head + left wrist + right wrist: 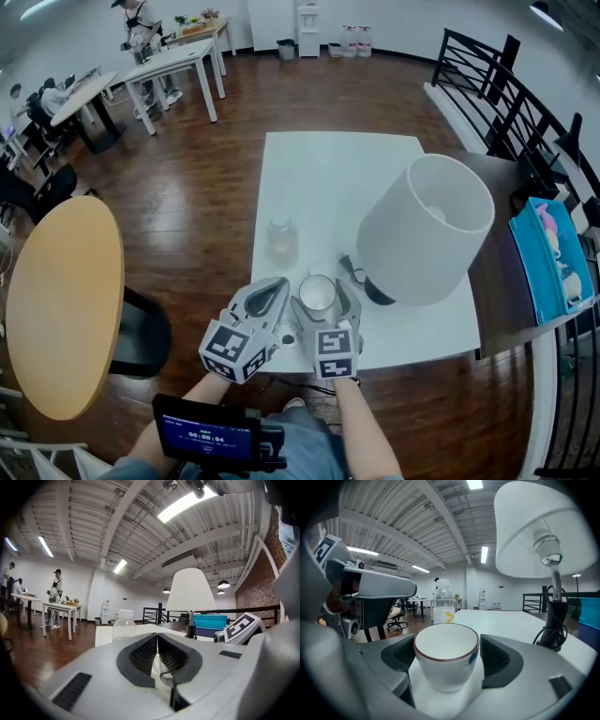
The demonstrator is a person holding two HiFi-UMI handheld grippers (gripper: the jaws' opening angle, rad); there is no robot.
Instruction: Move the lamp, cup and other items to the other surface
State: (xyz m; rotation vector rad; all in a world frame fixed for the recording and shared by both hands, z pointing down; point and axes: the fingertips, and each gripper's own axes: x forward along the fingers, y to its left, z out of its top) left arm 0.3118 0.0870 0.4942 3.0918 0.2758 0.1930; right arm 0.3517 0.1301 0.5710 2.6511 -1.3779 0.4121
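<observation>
My right hand-held gripper (447, 641): jaws wide apart, cup (446, 667) standing between pads, not clamped. My left hand-held gripper (157, 639) just beside, jaws together. Cup at near edge of white surface (328, 169); bottle (281, 241) beyond, lamp (427, 230) right.

Bright ceiling strips (185, 503) above you; the white surface (319, 187) glares, corners go black, straight lines bow outward.

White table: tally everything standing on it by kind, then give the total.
Lamp: 1
Cup: 1
Bottle: 1
Total: 3
</observation>
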